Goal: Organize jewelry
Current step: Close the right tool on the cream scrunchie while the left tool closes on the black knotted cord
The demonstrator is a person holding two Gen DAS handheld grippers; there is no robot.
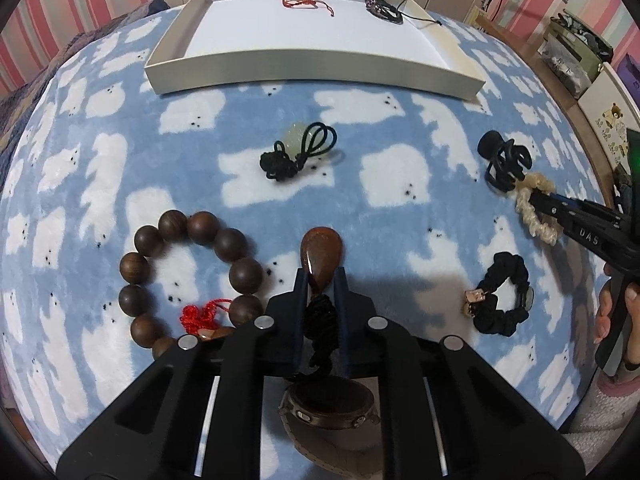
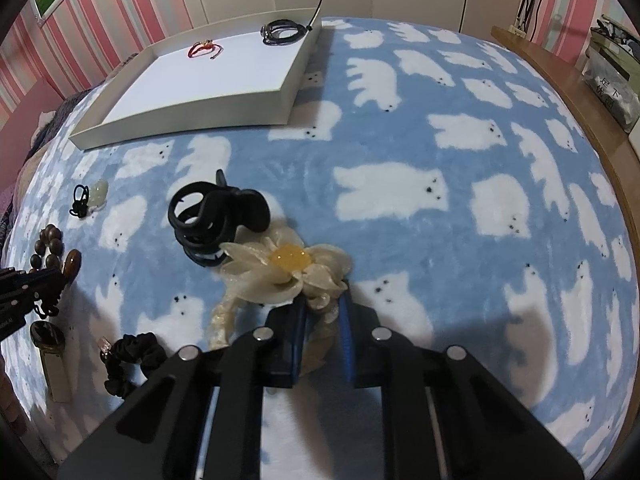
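Note:
My left gripper (image 1: pixel 321 280) is shut on the neck of a brown teardrop pendant (image 1: pixel 320 250), where its black knotted cord (image 1: pixel 320 320) begins. The pendant lies on the blue bear-print blanket (image 1: pixel 256 208). My right gripper (image 2: pixel 323 306) is shut on the band of a cream flower hair tie (image 2: pixel 280 270) with a yellow bead in its middle. The left wrist view shows that same gripper (image 1: pixel 536 196) far right. A white tray (image 1: pixel 312 68) at the back holds a red string bracelet (image 1: pixel 306 2) and a black cord bracelet (image 1: pixel 384 10).
Loose on the blanket are a wooden bead bracelet (image 1: pixel 192 276), a jade charm on black cord (image 1: pixel 298 148), a black claw clip (image 2: pixel 216 220) touching the flower, a black scrunchie (image 1: pixel 504 300) and a watch (image 1: pixel 328 408). A person's hand (image 1: pixel 616 312) is at right. A wooden edge (image 2: pixel 580 92) borders the blanket.

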